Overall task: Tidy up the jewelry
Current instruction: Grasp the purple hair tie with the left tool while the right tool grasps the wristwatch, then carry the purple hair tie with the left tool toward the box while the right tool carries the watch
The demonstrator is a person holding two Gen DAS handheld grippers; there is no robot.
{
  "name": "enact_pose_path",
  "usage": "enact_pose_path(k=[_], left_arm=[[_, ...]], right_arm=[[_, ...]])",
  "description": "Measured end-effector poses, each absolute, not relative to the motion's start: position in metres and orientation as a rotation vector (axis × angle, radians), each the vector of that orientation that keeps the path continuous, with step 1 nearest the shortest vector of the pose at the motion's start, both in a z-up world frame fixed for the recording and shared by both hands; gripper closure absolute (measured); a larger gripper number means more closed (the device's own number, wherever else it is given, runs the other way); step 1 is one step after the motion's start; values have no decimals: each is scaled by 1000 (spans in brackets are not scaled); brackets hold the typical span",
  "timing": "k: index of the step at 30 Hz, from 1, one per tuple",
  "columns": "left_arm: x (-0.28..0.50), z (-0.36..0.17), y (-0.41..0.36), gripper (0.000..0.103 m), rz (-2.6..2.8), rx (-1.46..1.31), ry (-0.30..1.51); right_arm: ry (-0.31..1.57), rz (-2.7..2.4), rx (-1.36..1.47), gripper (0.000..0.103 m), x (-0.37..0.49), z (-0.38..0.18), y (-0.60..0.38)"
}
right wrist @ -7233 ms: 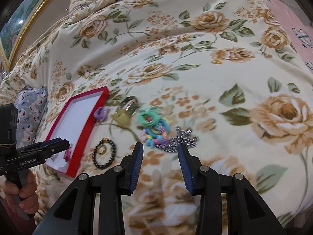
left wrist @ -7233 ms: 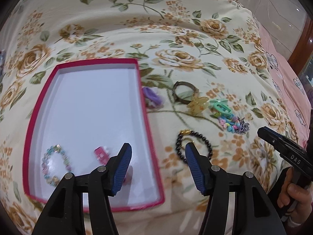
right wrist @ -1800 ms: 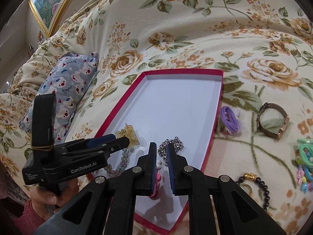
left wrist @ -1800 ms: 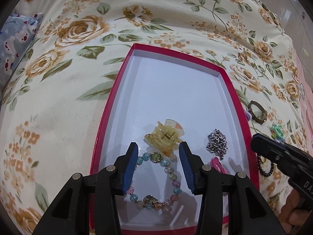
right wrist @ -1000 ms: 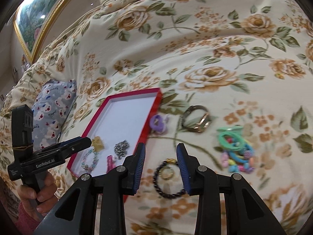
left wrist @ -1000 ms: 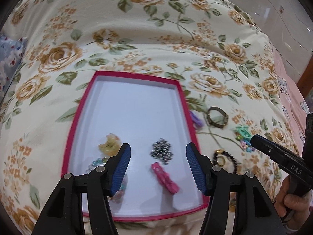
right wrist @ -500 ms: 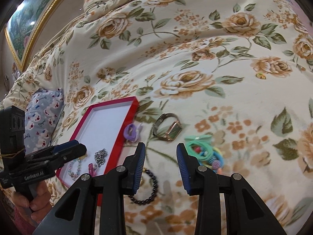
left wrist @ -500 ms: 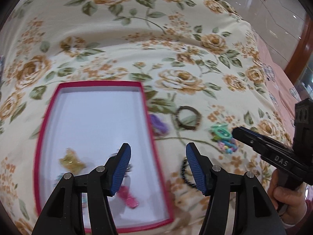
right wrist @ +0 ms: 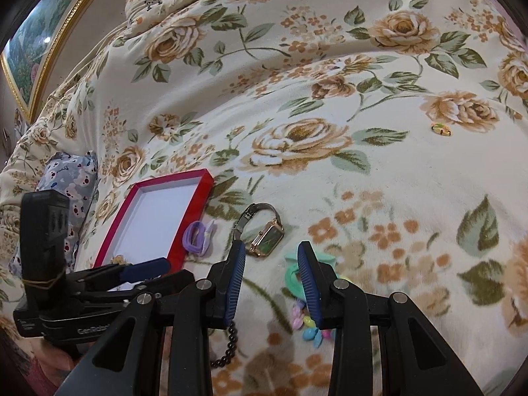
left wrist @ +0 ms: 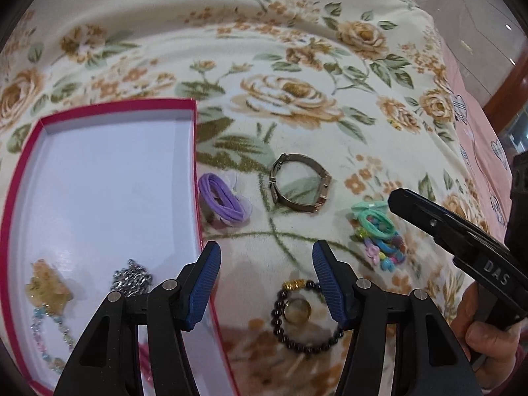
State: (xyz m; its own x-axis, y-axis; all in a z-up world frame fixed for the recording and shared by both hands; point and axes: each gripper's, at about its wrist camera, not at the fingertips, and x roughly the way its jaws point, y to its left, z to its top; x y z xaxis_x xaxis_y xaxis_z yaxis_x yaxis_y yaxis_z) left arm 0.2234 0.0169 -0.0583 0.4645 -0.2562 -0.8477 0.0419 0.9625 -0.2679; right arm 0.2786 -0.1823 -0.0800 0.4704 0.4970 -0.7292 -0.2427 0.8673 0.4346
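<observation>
A red-rimmed white tray (left wrist: 194, 151) lies on the floral bedspread and holds a yellow hair claw (left wrist: 46, 285), a silver chain (left wrist: 132, 277) and a pastel bead bracelet (left wrist: 49, 336). My left gripper (left wrist: 265, 264) is open and empty just right of the tray, above a black bead bracelet (left wrist: 307, 316). A purple hair tie (left wrist: 224, 201), a watch (left wrist: 298, 183) and colourful hair ties (left wrist: 376, 231) lie on the bedspread. My right gripper (right wrist: 270, 257) is open and empty, with the watch (right wrist: 264, 231) just ahead and the green hair ties (right wrist: 292, 275) beside its right finger.
A grey patterned pillow (right wrist: 69, 178) lies left of the tray (right wrist: 184, 234). A small yellow-green item (right wrist: 440, 128) sits far right on the bedspread. A gold picture frame (right wrist: 49, 43) is at the upper left. A pink sheet (left wrist: 475, 138) borders the bedspread on the right.
Both grippers have left the tray and moved right over the loose jewelry. The left gripper now hovers above the black bracelet; the right has come closer to the watch and hair ties.
</observation>
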Motion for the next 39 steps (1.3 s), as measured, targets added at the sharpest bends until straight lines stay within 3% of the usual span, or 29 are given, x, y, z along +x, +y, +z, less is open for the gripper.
enact_pose_path(k=[7, 13, 21, 23, 25, 27, 28, 29, 39], left_arm=[[245, -71, 10, 51, -132, -216, 1067], [249, -77, 9, 69, -100, -161, 1061], [250, -74, 14, 69, -144, -162, 1068], [250, -74, 12, 69, -144, -147, 1068], [252, -75, 7, 70, -142, -120, 1070], [254, -76, 1, 80, -139, -83, 1074], [254, -78, 0, 90, -140, -74, 1079], [255, -80, -1, 96, -141, -69, 1086], [244, -67, 2, 99, -148, -75, 1026]], right_arm=[[1011, 466, 294, 68, 292, -94, -179], [1045, 465, 306, 70, 304, -106, -174], [1090, 481, 252, 70, 321, -118, -151], [1101, 483, 238, 72, 324, -125, -146], [1096, 478, 222, 84, 324, -126, -143], [1077, 464, 199, 93, 322, -122, -143], [1069, 458, 194, 96, 320, -119, -145], [1064, 456, 197, 96, 318, -117, -148], [1009, 437, 270, 96, 299, -94, -179]])
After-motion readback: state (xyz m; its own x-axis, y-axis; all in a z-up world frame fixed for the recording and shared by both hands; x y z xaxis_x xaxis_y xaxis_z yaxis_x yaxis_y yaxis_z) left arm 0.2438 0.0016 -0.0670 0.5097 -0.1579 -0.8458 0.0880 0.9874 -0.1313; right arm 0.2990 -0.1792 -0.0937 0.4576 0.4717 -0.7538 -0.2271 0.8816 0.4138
